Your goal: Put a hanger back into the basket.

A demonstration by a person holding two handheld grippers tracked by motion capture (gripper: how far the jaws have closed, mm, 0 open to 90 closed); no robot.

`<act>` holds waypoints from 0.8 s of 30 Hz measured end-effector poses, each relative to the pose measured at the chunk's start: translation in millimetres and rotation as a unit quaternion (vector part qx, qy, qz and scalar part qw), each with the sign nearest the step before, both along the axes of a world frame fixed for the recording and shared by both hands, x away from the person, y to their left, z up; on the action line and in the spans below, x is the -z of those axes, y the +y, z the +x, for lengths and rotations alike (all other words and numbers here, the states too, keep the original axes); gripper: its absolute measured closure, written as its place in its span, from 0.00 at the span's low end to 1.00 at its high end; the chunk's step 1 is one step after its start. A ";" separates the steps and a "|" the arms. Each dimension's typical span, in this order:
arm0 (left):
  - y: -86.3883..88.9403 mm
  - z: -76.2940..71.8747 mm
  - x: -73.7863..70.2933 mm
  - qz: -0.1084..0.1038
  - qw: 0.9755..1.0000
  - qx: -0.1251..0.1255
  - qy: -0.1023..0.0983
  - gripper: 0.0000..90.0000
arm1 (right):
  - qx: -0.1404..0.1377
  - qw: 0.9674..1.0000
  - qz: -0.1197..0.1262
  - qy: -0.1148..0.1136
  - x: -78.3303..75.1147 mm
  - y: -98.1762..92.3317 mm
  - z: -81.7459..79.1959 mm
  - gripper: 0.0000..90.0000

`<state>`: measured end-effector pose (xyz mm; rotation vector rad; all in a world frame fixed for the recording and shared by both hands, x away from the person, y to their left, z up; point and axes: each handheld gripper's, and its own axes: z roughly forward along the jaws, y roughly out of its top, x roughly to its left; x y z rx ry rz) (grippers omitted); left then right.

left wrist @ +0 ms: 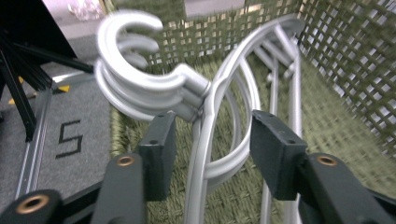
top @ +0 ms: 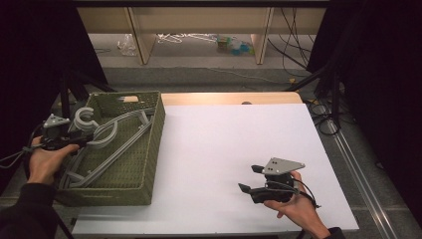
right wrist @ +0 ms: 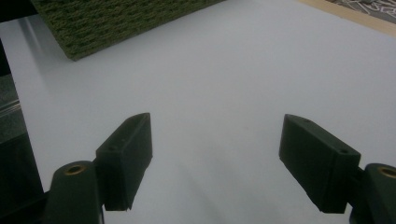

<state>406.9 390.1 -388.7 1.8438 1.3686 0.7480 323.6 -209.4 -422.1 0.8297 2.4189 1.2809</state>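
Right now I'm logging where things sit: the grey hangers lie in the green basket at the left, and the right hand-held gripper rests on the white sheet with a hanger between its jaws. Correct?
Not quite. The grey hangers do lie in the green basket, but the right hand-held gripper has nothing between its open jaws, just the white sheet beneath. The right gripper view shows this.

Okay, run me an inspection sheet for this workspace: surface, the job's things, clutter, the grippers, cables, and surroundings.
Surface: white table top, bare around the right hand.
Job's things: grey hangers stacked in the green woven basket, hooks at its left rim.
Clutter: nothing seen on the table.
Grippers: left hand-held gripper open, pads apart either side of a hanger's neck, not pressing; right hand-held gripper open, nothing between the jaws, above the white surface.
Cables: black cables on the floor behind the table.
Surroundings: wooden shelf unit at the back with small litter under it; black drapes at the sides.
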 end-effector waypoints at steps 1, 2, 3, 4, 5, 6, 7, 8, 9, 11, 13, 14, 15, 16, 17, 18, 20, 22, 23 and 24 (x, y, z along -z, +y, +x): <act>-0.7 -3.3 -3.3 -0.004 1.000 -0.009 -0.007 0.52 | 0.000 1.000 0.001 0.000 -0.1 0.1 -0.1 0.30; -0.4 -6.3 -6.8 -0.003 1.000 -0.011 -0.013 0.50 | 0.001 1.000 0.001 0.000 -0.1 0.1 -0.2 0.30; -1.0 -9.5 -9.9 -0.007 1.000 -0.017 -0.019 0.48 | 0.001 1.000 0.001 0.000 0.0 0.2 -0.2 0.30; -1.4 -12.8 -13.2 -0.008 0.999 -0.020 -0.026 0.46 | 0.001 1.000 0.002 0.000 0.0 0.3 -0.2 0.30; -2.2 -16.1 -16.3 -0.009 0.999 -0.022 -0.033 0.44 | 0.002 1.000 0.001 -0.001 0.2 0.4 -0.1 0.30; -3.4 -19.5 -19.0 -0.014 0.999 -0.022 -0.038 0.43 | 0.003 1.000 0.002 -0.002 0.5 0.6 -0.3 0.30; -5.4 -23.4 -21.5 -0.019 0.999 -0.020 -0.043 0.41 | 0.003 1.000 0.002 -0.003 0.6 0.7 -0.3 0.30; -8.2 -27.3 -23.5 -0.024 0.998 -0.017 -0.048 0.40 | 0.004 1.000 0.002 -0.003 0.6 0.7 -0.2 0.30; -11.7 -31.5 -25.4 -0.027 0.998 -0.013 -0.052 0.39 | 0.005 1.000 0.002 -0.002 0.7 0.7 -0.2 0.30; -20.9 -39.7 -28.5 -0.039 0.997 -0.002 -0.060 0.37 | 0.005 1.000 0.005 -0.001 0.6 0.2 0.0 0.30; -34.1 -48.1 -30.4 -0.056 0.996 0.013 -0.075 0.36 | 0.008 1.000 0.008 0.000 0.6 0.2 0.2 0.30; -39.0 -50.7 -31.0 -0.061 0.995 0.019 -0.078 0.34 | 0.008 1.000 0.009 -0.001 0.6 0.1 0.4 0.30; -46.1 -54.2 -31.8 -0.068 0.994 0.025 -0.080 0.33 | 0.009 1.000 0.010 -0.002 0.6 0.0 0.4 0.30; -53.2 -56.9 -32.4 -0.071 0.993 0.035 -0.084 0.32 | 0.009 1.000 0.013 -0.002 0.5 -0.2 0.5 0.30; -61.0 -59.3 -33.2 -0.075 0.992 0.044 -0.087 0.31 | 0.011 1.000 0.015 -0.002 0.5 -0.3 0.5 0.30; -68.8 -61.1 -33.7 -0.078 0.991 0.053 -0.093 0.30 | 0.013 1.000 0.017 -0.004 0.7 -0.5 0.8 0.29; -85.3 -65.1 -34.1 -0.085 0.989 0.065 -0.103 0.28 | 0.015 1.000 0.021 -0.004 1.6 -0.9 1.5 0.29; -102.3 -68.5 -31.5 -0.095 0.986 0.089 -0.105 0.25 | 0.018 0.999 0.028 -0.003 2.8 -1.0 2.4 0.28; -110.9 -70.3 -29.5 -0.097 0.984 0.105 -0.105 0.25 | 0.020 0.999 0.030 -0.002 2.7 -1.0 2.4 0.28; -119.9 -72.4 -27.3 -0.104 0.982 0.116 -0.106 0.25 | 0.018 0.999 0.032 -0.003 2.7 -1.3 2.8 0.28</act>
